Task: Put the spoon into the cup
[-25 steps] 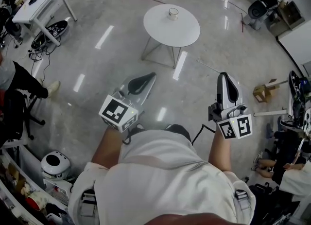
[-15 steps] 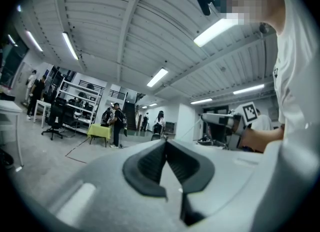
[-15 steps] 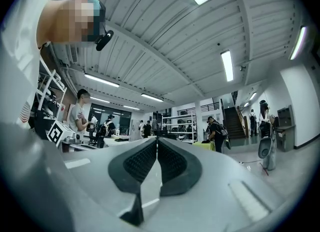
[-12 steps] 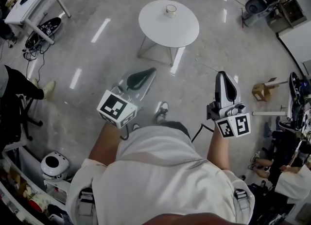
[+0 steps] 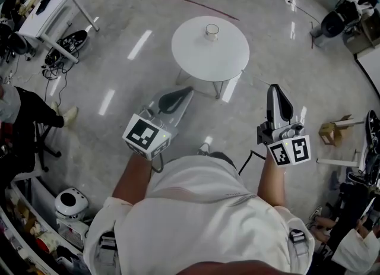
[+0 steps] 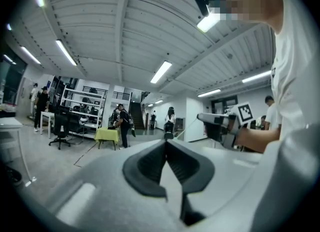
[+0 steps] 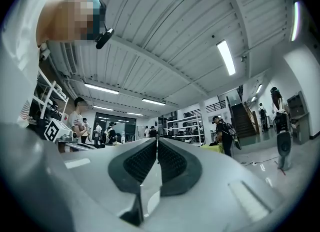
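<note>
A small glass cup stands near the far edge of a round white table, seen in the head view ahead of me. No spoon shows in any view. My left gripper is held out level, short of the table's near edge, jaws together with nothing between them. My right gripper is held out to the right of the table, also shut and empty. Each gripper view looks across the room, not at the table.
A white desk stands at the far left with cables and gear under it. A seated person is at the left edge. A cardboard box lies on the floor at right. Red tape marks the floor beyond the table.
The table and cup have drawn nearer and sit lower in the head view. Both grippers stay shut and held out in front as before.
</note>
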Demonstrator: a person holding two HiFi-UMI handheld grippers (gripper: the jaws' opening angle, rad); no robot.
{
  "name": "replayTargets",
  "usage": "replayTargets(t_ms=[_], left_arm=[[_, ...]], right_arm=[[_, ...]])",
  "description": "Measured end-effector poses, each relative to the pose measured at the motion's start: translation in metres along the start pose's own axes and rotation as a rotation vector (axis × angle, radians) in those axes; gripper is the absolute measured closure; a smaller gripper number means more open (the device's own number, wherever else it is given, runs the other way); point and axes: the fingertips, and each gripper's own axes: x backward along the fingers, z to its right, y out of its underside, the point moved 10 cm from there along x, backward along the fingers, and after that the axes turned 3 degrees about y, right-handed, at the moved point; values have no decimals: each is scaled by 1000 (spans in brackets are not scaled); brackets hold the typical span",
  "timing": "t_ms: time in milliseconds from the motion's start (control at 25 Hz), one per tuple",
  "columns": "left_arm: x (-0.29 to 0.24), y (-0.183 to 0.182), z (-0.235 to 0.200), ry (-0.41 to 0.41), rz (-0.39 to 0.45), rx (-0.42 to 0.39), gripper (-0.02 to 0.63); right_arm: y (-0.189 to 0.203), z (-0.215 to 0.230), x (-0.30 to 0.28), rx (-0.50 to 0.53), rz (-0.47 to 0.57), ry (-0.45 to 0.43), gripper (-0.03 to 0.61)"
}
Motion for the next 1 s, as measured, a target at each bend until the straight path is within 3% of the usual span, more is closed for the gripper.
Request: replayTargets(t_ms=[320, 600, 760, 1000], left_arm=[[-82, -1, -19, -17, -5, -35, 614], [-127, 14, -64, -39, -36, -2, 614], [-143, 21, -113, -29, -36, 28, 614], [-164, 18, -221, -10, -30, 54, 614]], right_arm=[[23, 93, -36, -50, -14, -32, 566], [49, 133, -81, -73, -59, -30, 566], [58, 141, -128, -57, -77, -16, 566], [73, 140, -232, -28, -103, 4, 566]])
